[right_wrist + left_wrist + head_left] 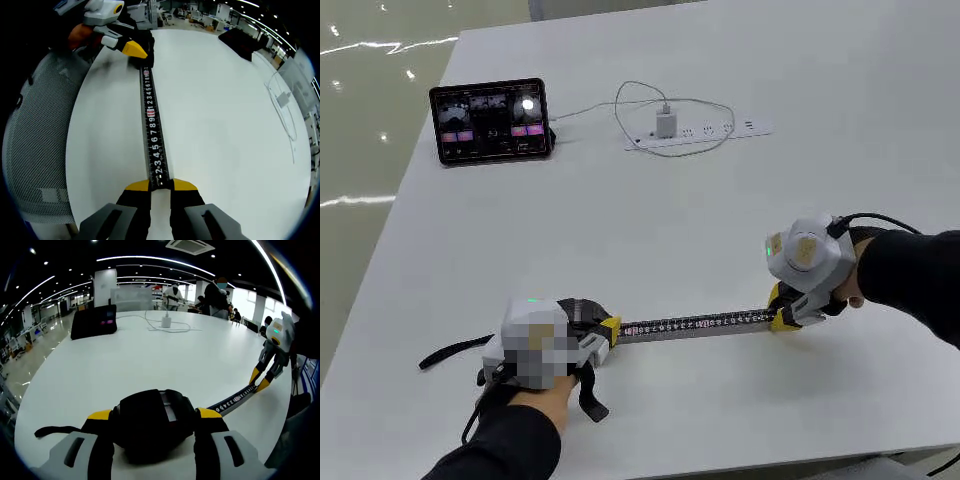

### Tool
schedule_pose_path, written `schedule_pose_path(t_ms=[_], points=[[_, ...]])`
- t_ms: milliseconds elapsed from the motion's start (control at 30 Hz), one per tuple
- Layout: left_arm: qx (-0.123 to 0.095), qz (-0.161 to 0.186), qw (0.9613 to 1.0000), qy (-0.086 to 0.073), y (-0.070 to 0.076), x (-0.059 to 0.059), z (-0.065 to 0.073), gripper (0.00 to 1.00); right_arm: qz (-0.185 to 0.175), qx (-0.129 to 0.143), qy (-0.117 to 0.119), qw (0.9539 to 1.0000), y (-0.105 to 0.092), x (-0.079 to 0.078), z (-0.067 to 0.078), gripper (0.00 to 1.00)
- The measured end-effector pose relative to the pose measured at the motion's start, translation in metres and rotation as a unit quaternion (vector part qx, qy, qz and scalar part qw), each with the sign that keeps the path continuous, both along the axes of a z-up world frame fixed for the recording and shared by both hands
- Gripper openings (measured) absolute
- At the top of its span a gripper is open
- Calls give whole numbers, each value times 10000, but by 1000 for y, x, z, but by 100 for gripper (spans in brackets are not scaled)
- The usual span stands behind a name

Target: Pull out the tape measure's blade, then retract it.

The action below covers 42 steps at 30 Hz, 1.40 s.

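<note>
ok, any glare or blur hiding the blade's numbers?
Right gripper view: blade numerals sharp, no glare, fisheye curves the table edge. Head view: markings too small to read; glare streaks on the floor. Left gripper view: black case underexposed, detail lost.

Count: 2 grippers, i.e. 1 left hand-held gripper [605,335] + 1 right hand-held gripper [782,312]. 1 tape measure [582,314] w/ 1 blade [695,324] and 1 black strap [450,353]. 1 tablet [492,120]. 1 power strip [710,130] w/ 1 white charger [666,122] in it. 1 white cable [585,108]. 1 white surface [650,230] under the lot. Ppl at the far side in left gripper view: too small to count.
</note>
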<state>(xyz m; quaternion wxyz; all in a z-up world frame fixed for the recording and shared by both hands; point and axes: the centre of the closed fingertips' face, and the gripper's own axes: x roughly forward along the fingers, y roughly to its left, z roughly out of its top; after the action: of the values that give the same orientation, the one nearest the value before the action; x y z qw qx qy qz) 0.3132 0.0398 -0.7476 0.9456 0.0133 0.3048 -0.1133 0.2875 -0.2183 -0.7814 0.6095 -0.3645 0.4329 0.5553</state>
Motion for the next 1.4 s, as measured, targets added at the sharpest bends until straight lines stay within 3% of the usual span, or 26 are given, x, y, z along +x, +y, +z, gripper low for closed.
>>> schedule_pose_path(t_ms=[800,1067,1400], points=[[58,-48,10000,59,0,0,-1,60,44,-219,7,9998,6,1,-2,10],[25,-53,9999,148,-1,0,-2,60,-56,-147,13,9999,8,1,-1,10],[-4,-49,9999,101,-1,0,-1,60,-19,-119,19,9999,11,1,-1,10]])
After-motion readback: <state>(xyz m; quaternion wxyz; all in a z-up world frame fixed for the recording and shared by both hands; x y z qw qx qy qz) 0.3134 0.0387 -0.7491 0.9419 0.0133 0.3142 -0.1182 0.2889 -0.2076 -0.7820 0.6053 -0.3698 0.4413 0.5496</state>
